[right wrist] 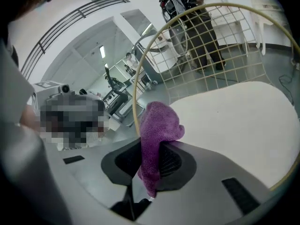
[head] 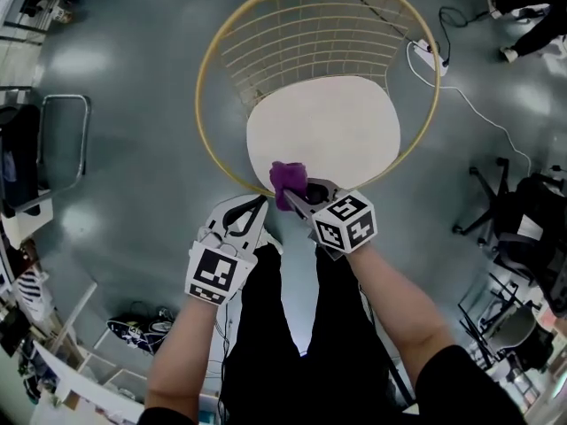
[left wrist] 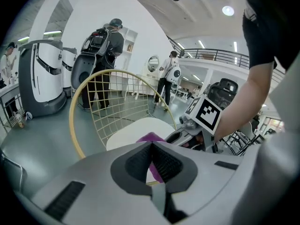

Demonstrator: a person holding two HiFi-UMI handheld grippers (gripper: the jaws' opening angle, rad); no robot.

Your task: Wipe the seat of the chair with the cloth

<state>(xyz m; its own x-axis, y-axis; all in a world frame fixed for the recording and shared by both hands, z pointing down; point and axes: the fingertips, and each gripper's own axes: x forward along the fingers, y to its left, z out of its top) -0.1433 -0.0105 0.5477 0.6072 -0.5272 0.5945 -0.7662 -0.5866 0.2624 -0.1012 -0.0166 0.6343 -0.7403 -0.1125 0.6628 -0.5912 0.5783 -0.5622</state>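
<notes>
- Though partly masked by the cloth (head: 288, 181) in the head view, reads plainly in the right gripper view: right claw (head: 299, 200) clenched on that purple cloth, pads pinching its lower half.
- Runs lengthwise up out of the pads there, long axis roughly along the claw, with the bunched top flopped over toward the white seat (head: 328, 127).
- Lies at the near front edge of the seat in the head view, right by the gold hoop (head: 211, 140) of the chair.
- Hard to say from any view whether the cloth touches the seat; possibly just resting on it.
- Left claw (head: 257, 204): closed on nothing, pads meeting tip to tip in the left gripper view.
- Held just beside the right claw, short of the chair's front edge and over the grey floor (head: 133, 149).
- Blocks most of the cloth with its own body in the left gripper view; only a purple crest above the pads and a strip behind them.
- Wire-grid back (head: 310, 34) on the chair's far side, seat facing up.
- Legs of the chair hidden under the seat.
- Beyond the chair, a white power strip (head: 429, 53) with its cable on the floor.
- At the right edge, a dark office chair (head: 518, 224), cut off by the frame.
</notes>
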